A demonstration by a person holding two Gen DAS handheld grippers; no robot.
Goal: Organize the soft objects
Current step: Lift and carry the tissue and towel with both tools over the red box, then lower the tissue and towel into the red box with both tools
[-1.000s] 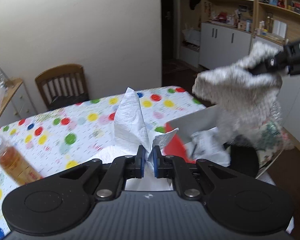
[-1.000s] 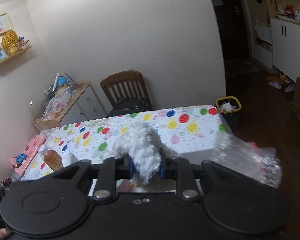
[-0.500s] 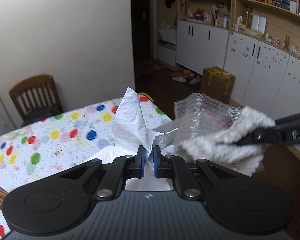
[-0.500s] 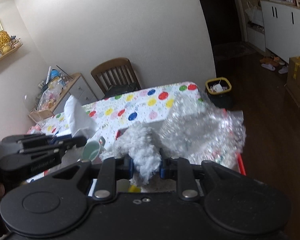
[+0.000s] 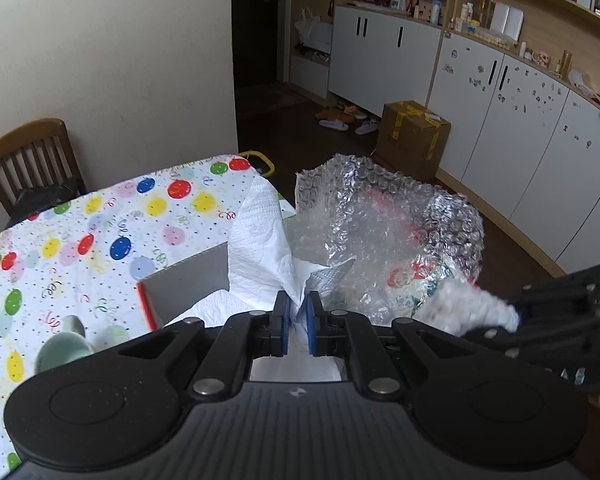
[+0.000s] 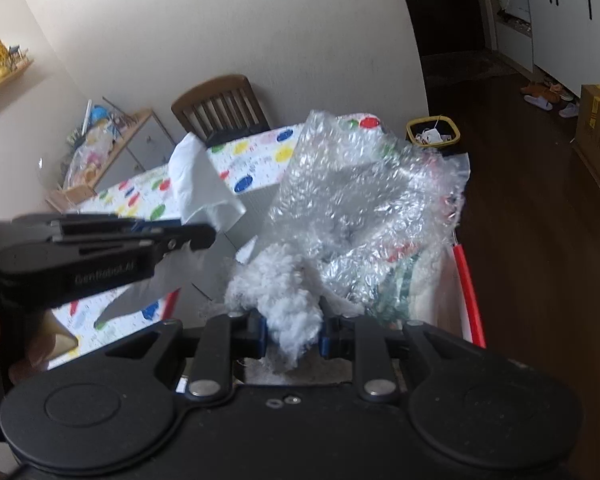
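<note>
Paper towel (image 5: 260,240) pinched in left claw (image 5: 296,320), fluffy cloth (image 6: 284,296) clamped in right claw (image 6: 292,336), both mid-frame over red-rimmed box (image 6: 466,292) holding bubble wrap (image 6: 364,208); dropping in remains, seemingly.

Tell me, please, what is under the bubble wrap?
Under the bubble wrap a box with a red rim shows, and something with a red and green print. The rest inside is covered.
</note>
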